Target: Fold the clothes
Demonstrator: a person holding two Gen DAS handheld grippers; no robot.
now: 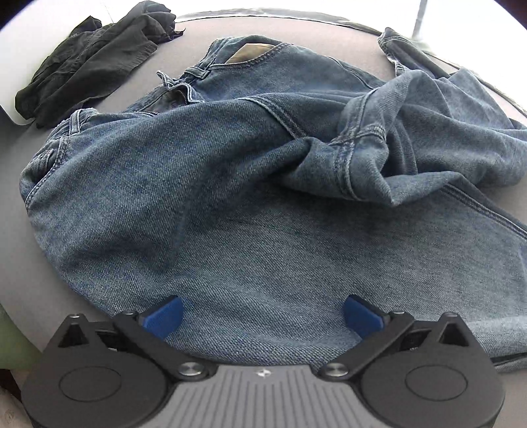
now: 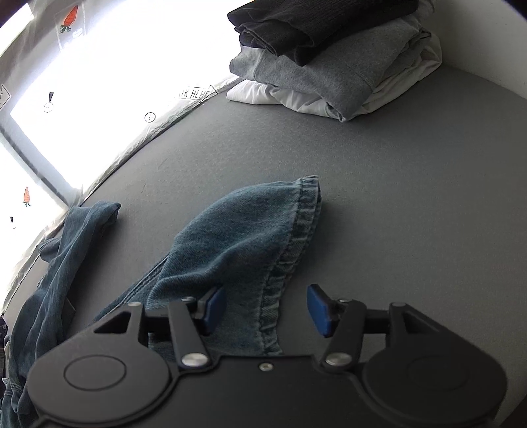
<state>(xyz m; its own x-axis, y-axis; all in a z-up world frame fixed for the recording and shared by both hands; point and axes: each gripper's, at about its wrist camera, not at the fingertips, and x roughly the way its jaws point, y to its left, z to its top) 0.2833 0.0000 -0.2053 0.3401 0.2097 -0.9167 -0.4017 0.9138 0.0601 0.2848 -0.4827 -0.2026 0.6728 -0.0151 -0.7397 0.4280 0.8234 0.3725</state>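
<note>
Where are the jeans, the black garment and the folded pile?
jeans (image 1: 250,210), left wrist view, broad denim panel.
black garment (image 1: 92,62), left wrist view, crumpled middle.
folded pile (image 2: 316,69), right wrist view, grey layer.

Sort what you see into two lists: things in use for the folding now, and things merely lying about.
In use: jeans, left gripper, right gripper.
Lying about: crumpled black garment, folded stack of clothes.

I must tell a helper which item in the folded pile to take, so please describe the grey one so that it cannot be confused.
Look at the grey table and find the pile of folded clothes at its far end. The grey sweatshirt is the thick middle layer there. A black garment lies on top of it and a white one beneath it.
</note>
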